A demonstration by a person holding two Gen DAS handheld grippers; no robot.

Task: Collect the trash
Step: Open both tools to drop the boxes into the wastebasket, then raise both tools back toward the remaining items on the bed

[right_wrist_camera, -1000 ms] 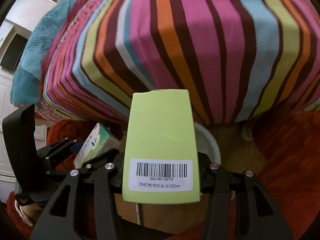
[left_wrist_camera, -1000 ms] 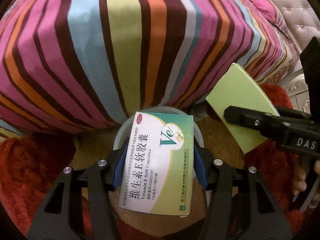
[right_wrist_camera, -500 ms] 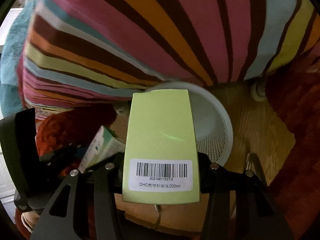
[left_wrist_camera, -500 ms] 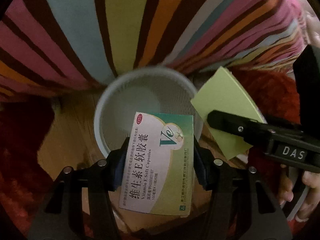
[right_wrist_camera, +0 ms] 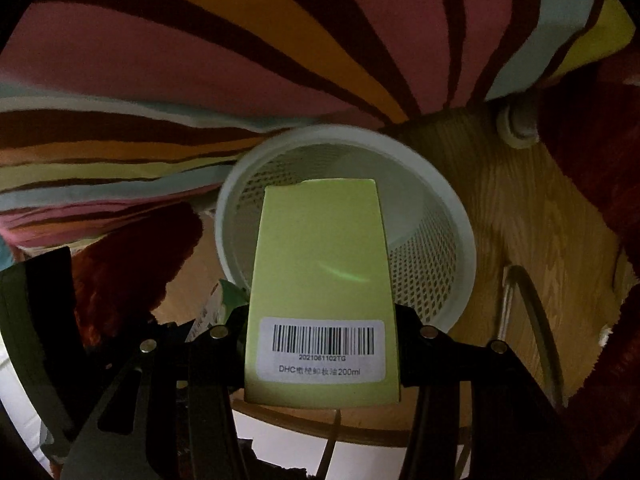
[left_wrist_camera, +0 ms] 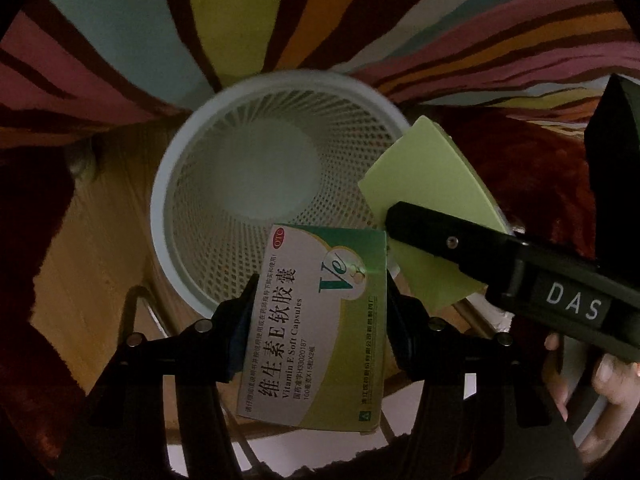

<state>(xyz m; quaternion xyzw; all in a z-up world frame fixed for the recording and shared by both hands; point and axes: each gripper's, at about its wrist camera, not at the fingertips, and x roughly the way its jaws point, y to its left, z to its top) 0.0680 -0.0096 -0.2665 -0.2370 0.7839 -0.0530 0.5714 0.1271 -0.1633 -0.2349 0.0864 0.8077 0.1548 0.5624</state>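
Both hands have dropped toward the white mesh bin [left_wrist_camera: 276, 184]. The left hand-held gripper [left_wrist_camera: 316, 320] stays clamped on the vitamin box [left_wrist_camera: 316, 328], and the right hand-held gripper [right_wrist_camera: 320, 344] on the green carton [right_wrist_camera: 320, 272]. Both now hang over the rim, ready for release.

Both wrist cameras look steeply down along their own claws, from close above the white mesh bin [left_wrist_camera: 244, 184] standing on the wooden floor [left_wrist_camera: 100, 216] at the foot of the striped bedcover [left_wrist_camera: 240, 20]. The left view faces almost straight into the bin's mouth, the right view [right_wrist_camera: 436, 248] sees it slightly more aslant. Both share the bin, floor and bedcover, and each catches the other claw at its side edge.
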